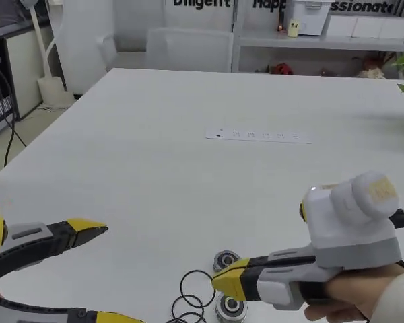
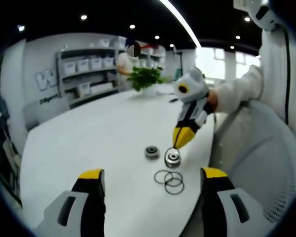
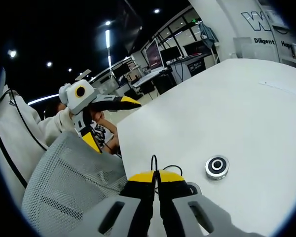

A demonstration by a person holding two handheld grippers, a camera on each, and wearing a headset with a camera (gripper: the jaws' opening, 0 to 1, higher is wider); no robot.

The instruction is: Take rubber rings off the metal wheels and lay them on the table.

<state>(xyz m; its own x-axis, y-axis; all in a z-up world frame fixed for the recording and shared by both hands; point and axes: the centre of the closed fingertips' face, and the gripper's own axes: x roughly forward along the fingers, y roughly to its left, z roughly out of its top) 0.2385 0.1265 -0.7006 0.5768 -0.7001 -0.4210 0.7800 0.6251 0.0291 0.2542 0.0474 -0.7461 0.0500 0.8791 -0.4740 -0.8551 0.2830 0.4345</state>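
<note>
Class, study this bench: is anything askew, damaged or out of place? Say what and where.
Nothing looks damaged or spilled. The loose rubber rings overlap untidily close to the near edge of the table, beside two metal wheels.

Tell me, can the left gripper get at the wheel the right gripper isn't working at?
Probably yes: the left gripper is open, with bare table between it and that wheel; the right gripper, shut on a rubber ring, is at the neighbouring wheel, beside the path.
</note>
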